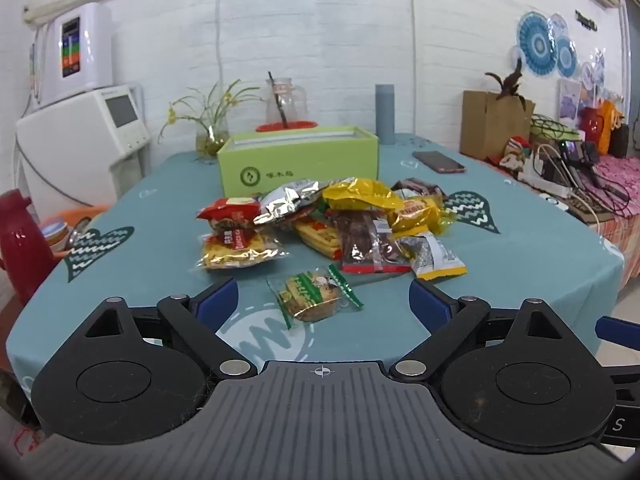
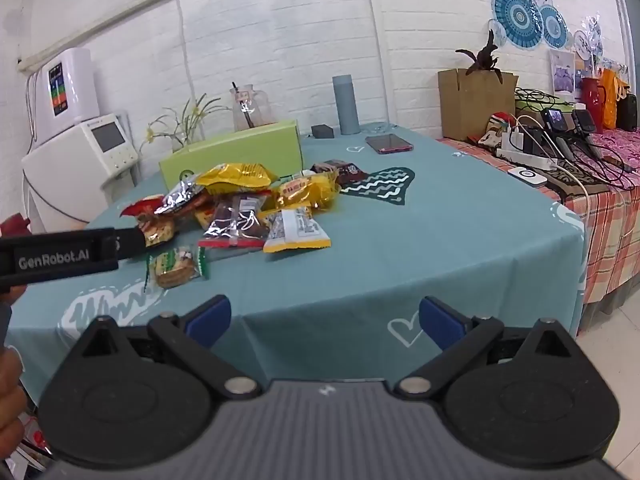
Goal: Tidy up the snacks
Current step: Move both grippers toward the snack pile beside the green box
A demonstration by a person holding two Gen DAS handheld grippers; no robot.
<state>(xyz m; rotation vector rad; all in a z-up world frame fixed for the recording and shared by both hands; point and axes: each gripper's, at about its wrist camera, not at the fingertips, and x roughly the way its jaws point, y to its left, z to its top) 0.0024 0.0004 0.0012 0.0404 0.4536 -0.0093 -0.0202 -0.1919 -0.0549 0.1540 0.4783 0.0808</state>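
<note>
- Left wrist view: the left gripper [image 1: 323, 300] hangs over the near edge of a counter [image 1: 520, 248] draped in a teal cloth, its 2 blue-padded fingers [image 1: 218, 302] spread wide and holding nothing.
- Between the fingers in this view, but farther out on the cloth and untouched, lies a single green-and-clear cookie packet [image 1: 314, 296].
- Behind it sits the pile of snacks [image 1: 332, 222] at mid-counter: red, silver, yellow and dark brown wrappers overlapping one another.
- A light green box [image 1: 298, 160] stands open just behind the pile; a grey bottle [image 1: 385, 114], a glass pitcher [image 1: 285, 100] and a small vase of flowers [image 1: 210, 136] line the far edge, and a phone [image 1: 439, 161] lies flat to the right.
- Right wrist view: the right gripper [image 2: 325, 322] is held off the counter's near corner, fingers [image 2: 442, 322] equally wide apart and empty, with only cloth showing between them.
- The snacks [image 2: 256, 204] lie ahead and to the left, well apart from this gripper, the cookie packet [image 2: 174, 266] nearest.
- The left gripper [image 2: 68, 254] enters from the left edge as a black bar, its tip covering part of the pile's red packet [image 2: 154, 220].
- The green box [image 2: 236, 150] stands behind the pile; a side table [image 2: 600, 184] at right carries chargers and cables.
</note>
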